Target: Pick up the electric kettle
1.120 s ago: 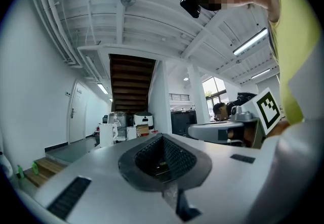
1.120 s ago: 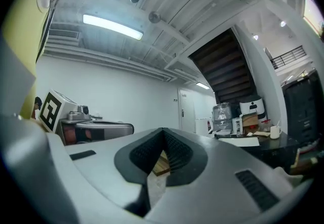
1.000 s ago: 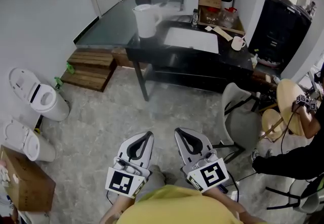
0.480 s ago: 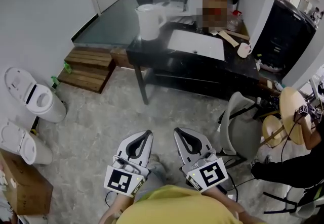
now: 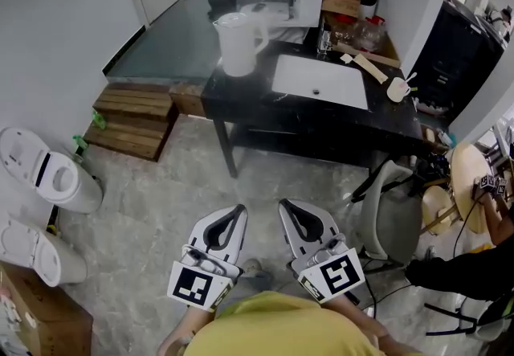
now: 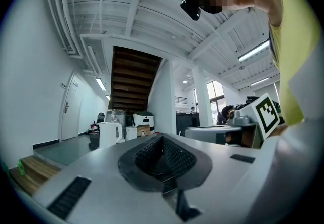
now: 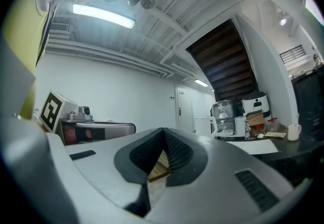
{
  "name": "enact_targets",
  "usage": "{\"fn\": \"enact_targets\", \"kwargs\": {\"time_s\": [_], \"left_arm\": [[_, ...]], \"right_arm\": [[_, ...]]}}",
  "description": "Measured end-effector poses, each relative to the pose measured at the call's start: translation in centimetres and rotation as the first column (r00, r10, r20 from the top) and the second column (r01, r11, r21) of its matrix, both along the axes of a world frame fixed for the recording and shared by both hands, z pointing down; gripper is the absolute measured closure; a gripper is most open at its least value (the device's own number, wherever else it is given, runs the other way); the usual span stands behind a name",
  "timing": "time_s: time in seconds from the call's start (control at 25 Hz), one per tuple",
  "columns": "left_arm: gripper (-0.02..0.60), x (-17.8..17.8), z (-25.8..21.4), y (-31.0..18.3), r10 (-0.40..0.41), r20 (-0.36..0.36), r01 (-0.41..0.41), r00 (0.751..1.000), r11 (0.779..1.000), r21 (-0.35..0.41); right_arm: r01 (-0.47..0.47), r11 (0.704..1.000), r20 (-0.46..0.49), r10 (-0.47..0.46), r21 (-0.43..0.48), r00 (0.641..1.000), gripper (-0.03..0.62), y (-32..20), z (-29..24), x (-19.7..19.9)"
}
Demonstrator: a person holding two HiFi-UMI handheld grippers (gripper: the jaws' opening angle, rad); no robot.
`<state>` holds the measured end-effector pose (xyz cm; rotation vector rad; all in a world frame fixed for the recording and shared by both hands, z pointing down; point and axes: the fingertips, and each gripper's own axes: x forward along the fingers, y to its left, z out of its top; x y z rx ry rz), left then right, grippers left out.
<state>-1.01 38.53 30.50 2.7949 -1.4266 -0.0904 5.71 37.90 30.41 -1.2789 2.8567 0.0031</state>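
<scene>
At upper centre, the electric kettle [image 5: 238, 42] on its tabletop [image 5: 249, 93] sits nearer than before; left gripper [image 5: 236, 212] and right gripper [image 5: 284, 206] approach, fingers together, empty.

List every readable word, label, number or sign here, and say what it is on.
No text can be read anywhere.
Cubes on the left gripper and right gripper: black square patterns, no letters.
On the brown cardboard box: any print is too small to read.
</scene>
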Motion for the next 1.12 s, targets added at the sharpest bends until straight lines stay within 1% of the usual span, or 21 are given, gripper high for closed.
{"fn": "enact_targets", "kwargs": {"time_s": [0.16,0.44,0.8,0.96,1.12], "left_arm": [[0.571,-1.3,0.5,-2.5,0.033,-0.007,-0.033,0.999,0.999,-0.002],[0.571,-2.5,1.4,-5.8,0.054,-0.03,-0.054,0.998,0.998,-0.025],[0.571,-3.1,2.0,-12.2,0.037,-0.046,-0.038,0.998,0.999,-0.024],[0.571,-3.0,2.0,-16.1,0.025,-0.049,-0.026,0.998,0.999,-0.026],[0.571,-2.9,1.0,-20.7,0.001,-0.085,-0.003,0.996,1.0,-0.017]], "right_arm": [[-0.037,0.999,-0.003,0.037,0.001,0.999,0.58,-2.5,0.4,-1.1],[-0.059,0.998,-0.02,0.059,-0.016,0.998,0.58,-5.8,0.9,-2.0],[-0.015,1.0,-0.027,0.015,-0.004,1.0,0.58,-12.0,1.1,-3.2],[0.006,1.0,-0.029,-0.006,-0.001,1.0,0.58,-16.4,0.9,-3.2],[0.031,0.999,-0.026,-0.031,-0.005,0.999,0.579,-21.1,0.8,-2.9]]}}
